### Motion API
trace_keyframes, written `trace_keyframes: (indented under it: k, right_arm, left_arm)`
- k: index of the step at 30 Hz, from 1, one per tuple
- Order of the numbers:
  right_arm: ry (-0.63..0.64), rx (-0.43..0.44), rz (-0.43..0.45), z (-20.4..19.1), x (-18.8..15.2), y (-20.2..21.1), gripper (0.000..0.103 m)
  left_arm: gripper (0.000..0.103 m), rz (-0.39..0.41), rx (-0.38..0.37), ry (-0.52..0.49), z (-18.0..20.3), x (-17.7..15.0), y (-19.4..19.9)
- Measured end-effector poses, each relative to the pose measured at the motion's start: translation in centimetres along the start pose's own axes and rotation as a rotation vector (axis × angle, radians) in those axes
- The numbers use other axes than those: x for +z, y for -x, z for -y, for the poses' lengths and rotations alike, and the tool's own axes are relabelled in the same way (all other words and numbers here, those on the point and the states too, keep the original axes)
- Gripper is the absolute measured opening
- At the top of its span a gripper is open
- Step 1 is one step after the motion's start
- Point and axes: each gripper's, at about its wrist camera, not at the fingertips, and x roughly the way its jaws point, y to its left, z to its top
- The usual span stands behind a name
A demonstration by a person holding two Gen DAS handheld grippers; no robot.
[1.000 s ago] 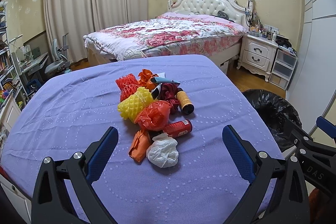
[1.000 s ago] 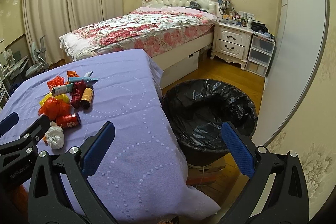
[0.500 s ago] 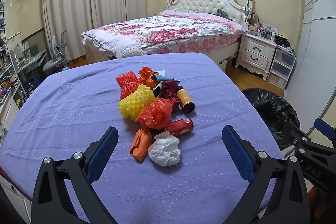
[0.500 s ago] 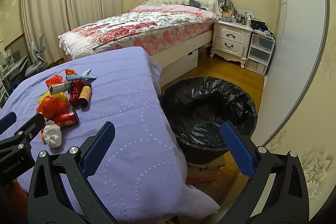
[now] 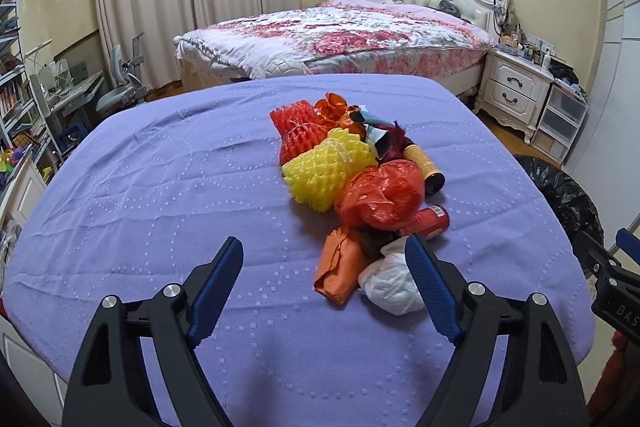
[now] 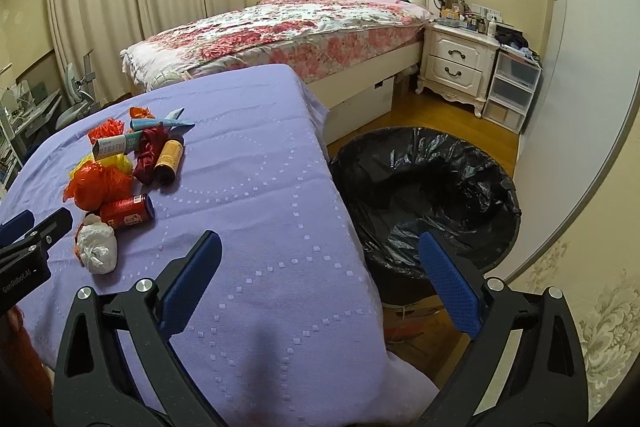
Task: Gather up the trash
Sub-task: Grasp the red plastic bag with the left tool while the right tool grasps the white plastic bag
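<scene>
While the trash pile lay on the purple table, the left gripper was nearer, its jaws just closing but wide and empty, the white bag low right. The right gripper was wide, empty, by the black bin.

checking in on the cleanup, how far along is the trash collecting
Nothing looks done: the black-lined trash bin looks empty. In hand: nothing; the left gripper, jaws just closing, nears the crumpled white plastic bag, and the right gripper is open. Left: the whole pile, including the red can and yellow foam net.
</scene>
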Motion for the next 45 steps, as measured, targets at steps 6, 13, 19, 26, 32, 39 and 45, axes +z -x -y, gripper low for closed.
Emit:
trace_keyframes:
  k: [6, 13, 19, 26, 32, 39, 45]
  right_arm:
    - [0.012, 0.02, -0.016, -1.0, 0.6, -1.0, 0.087]
    - [0.006, 0.025, -0.02, -1.3, 0.9, -1.4, 0.087]
    - [0.005, 0.025, -0.02, -1.4, 0.9, -1.4, 0.087]
    - [0.015, 0.033, -0.02, -1.7, 0.8, -1.4, 0.087]
    - [0.046, 0.062, -0.015, -3.5, 0.6, -1.0, 0.087]
    - [0.102, 0.116, -0.021, -6.6, 0.4, -0.4, 0.087]
    - [0.156, 0.185, -0.032, -9.8, -0.1, 0.2, 0.087]
  left_arm:
    - [0.081, 0.005, -0.016, 0.0, 0.0, 0.7, -0.3]
    - [0.075, 0.027, -0.018, -0.052, 2.2, 1.6, -1.2]
    - [0.036, -0.018, -0.067, -0.072, 2.9, 1.6, -2.3]
    - [0.033, 0.021, -0.099, -0.073, 2.3, 1.5, 0.1]
    - [0.033, 0.035, -0.121, -0.042, 0.1, 1.4, 1.9]
    - [0.033, 0.048, -0.08, 0.004, -3.7, 0.9, 2.9]
    - [0.033, 0.064, -0.035, 0.027, -6.3, 0.1, 3.3]
